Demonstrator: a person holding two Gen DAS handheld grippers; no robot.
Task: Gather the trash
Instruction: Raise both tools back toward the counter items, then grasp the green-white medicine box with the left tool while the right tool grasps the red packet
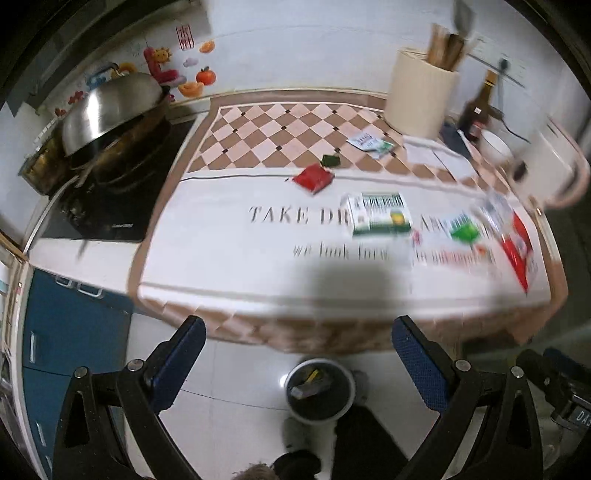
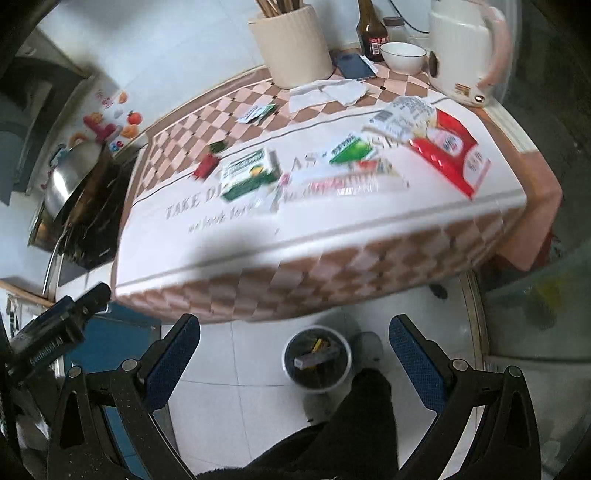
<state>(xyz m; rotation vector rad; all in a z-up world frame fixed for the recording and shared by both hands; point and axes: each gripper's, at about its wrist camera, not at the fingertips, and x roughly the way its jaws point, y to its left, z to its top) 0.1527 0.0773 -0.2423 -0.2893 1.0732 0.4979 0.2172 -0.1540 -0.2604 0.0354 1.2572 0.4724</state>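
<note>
Trash lies on the table: a green-and-white carton (image 1: pixel 380 214) (image 2: pixel 251 173), a small red packet (image 1: pixel 313 178) (image 2: pixel 206 165), a dark green wrapper (image 1: pixel 330 160), a green packet (image 1: pixel 463 230) (image 2: pixel 351 149), a large red-and-white bag (image 1: pixel 517 247) (image 2: pixel 448 155) and a torn white sachet (image 1: pixel 367 142) (image 2: pixel 256 112). A round bin (image 1: pixel 320 391) (image 2: pixel 317 358) stands on the floor below the table edge, with scraps inside. My left gripper (image 1: pixel 297 354) and right gripper (image 2: pixel 293 350) are both open and empty, held above the floor in front of the table.
A covered wok (image 1: pixel 110 107) sits on the stove at left. A utensil holder (image 2: pixel 291 44), bottle (image 2: pixel 371 33), bowl (image 2: pixel 402 55), phone (image 2: pixel 354 66), kettle (image 2: pixel 463 51) and napkins (image 2: pixel 325 92) stand at the table's back right. Blue cabinets (image 1: pixel 66 332) are at lower left.
</note>
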